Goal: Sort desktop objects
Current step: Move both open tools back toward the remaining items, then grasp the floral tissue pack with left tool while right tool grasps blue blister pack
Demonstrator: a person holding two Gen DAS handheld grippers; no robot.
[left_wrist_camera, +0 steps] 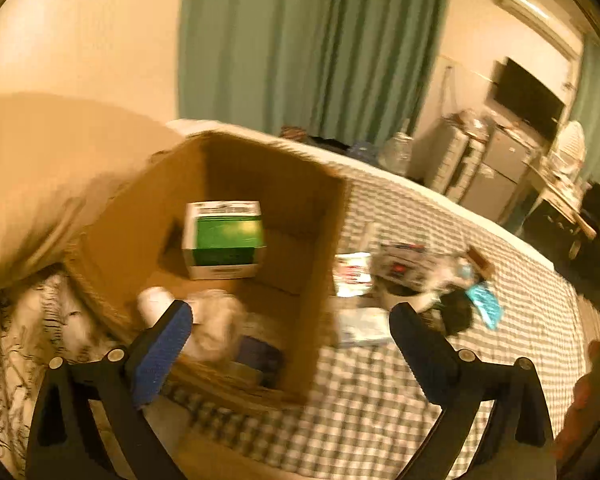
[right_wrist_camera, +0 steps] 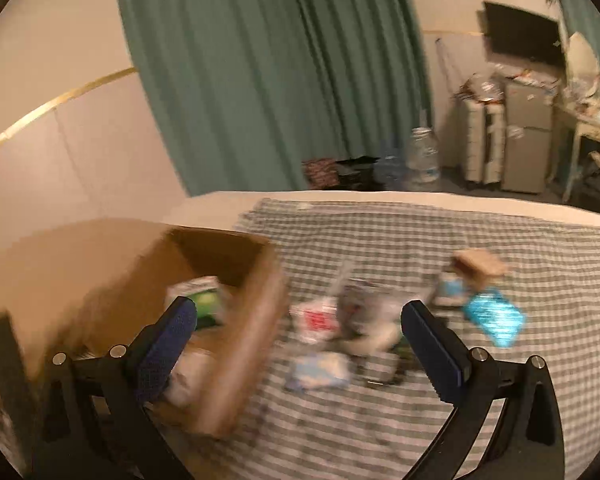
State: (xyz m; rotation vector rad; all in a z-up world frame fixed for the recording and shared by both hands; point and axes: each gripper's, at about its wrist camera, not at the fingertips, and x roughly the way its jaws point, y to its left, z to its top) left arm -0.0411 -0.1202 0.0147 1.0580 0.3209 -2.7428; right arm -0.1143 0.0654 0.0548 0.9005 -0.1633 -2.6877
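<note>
An open cardboard box (left_wrist_camera: 324, 216) (right_wrist_camera: 240, 344) stands on a checked cloth (left_wrist_camera: 380, 408) (right_wrist_camera: 340, 420). Inside it lie a white and green carton (left_wrist_camera: 224, 240) (right_wrist_camera: 204, 300), a crumpled white thing (left_wrist_camera: 216, 324) and a dark flat item (left_wrist_camera: 260, 356). My left gripper (left_wrist_camera: 292, 316) hangs open over the box's near right corner, nothing between its pads. My right gripper (right_wrist_camera: 300, 312) is open too, straddling the box's right wall and a blurred heap of small items (left_wrist_camera: 408, 272) (right_wrist_camera: 364, 320). A turquoise packet (left_wrist_camera: 486, 306) (right_wrist_camera: 494, 316) and a small brown box (right_wrist_camera: 480, 264) lie at the heap's right.
The cloth covers a bed whose white far edge (right_wrist_camera: 420, 198) runs across the view. Beyond it hang green curtains (right_wrist_camera: 268, 72), with water bottles (right_wrist_camera: 422, 158) on the floor, a small fridge (right_wrist_camera: 528, 136) and a dark screen (right_wrist_camera: 522, 38). A patterned fabric (left_wrist_camera: 24, 340) lies left of the box.
</note>
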